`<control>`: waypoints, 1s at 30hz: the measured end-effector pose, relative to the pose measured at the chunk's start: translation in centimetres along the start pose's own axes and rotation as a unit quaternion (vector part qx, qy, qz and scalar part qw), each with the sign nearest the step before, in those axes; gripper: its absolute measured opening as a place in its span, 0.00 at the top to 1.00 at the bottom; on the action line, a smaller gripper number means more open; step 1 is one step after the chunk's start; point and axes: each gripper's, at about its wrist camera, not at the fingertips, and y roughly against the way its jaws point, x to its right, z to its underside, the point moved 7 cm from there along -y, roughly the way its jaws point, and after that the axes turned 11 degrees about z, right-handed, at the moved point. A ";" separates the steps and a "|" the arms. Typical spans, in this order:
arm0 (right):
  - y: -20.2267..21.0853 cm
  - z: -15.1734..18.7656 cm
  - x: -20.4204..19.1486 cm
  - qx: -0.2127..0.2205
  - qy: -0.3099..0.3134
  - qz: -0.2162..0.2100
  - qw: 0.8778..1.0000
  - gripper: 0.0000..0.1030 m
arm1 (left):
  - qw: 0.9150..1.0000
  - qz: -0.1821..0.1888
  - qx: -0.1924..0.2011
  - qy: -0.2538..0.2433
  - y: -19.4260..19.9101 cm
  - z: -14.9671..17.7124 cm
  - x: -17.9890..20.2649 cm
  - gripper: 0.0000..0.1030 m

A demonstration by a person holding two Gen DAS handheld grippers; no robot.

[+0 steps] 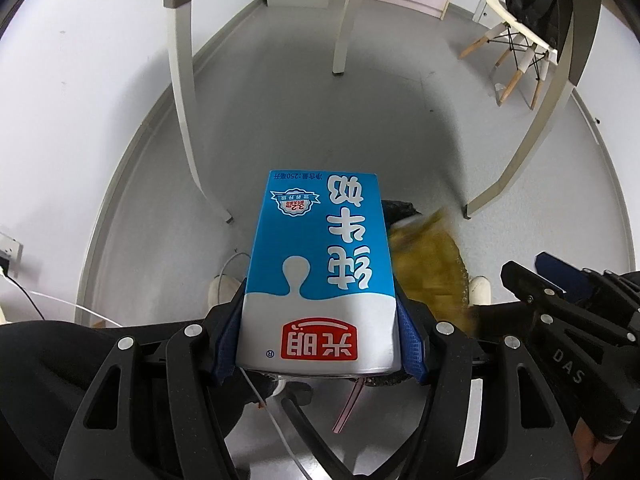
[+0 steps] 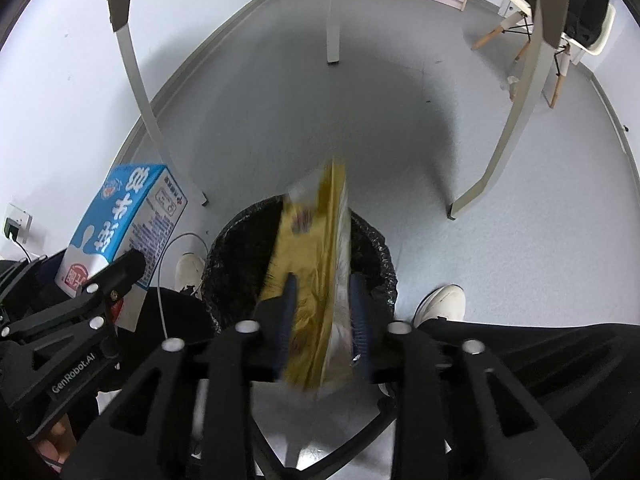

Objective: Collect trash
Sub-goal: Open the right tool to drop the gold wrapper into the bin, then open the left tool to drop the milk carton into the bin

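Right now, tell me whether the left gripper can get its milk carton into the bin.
Probably yes. The left gripper grips the milk carton beside the black-lined bin, whose mouth is open; only the yellow wrapper between the right gripper's parted fingers hangs over it.

Even, cool indoor light – soft shadow on the floor (image 2: 360,92), fisheye-bent edges, yellow wrapper (image 2: 316,264) motion-blurred.

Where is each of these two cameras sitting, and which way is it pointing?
Left wrist view: rides on the left claw, looking steeply down at the floor; its pads clamp a blue milk carton; dark sleeves show.
Right wrist view: rides on the right claw, looking down into a black-lined bin; a blurred yellow wrapper sits between its parted pads; white shoes show.
Shared: carton, wrapper, bin, table legs, chair.
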 end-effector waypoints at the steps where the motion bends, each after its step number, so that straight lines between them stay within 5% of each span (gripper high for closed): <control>1: 0.1 0.0 0.3 0.001 -0.003 0.000 1.000 0.60 | 1.000 0.001 -0.001 0.000 0.0 -0.2 0.0 0.39; 6: 0.7 0.0 1.8 0.015 -0.022 0.003 1.000 0.35 | 1.000 0.003 -0.009 -0.005 -0.5 -0.2 0.7 0.39; 14: 1.2 0.4 4.6 0.028 -0.044 0.020 0.998 0.09 | 0.999 0.017 -0.019 -0.018 -1.3 -0.1 2.7 0.39; 30: 1.2 1.2 9.3 0.030 -0.092 0.035 0.995 0.08 | 0.997 0.033 -0.029 -0.063 -2.5 0.4 6.9 0.38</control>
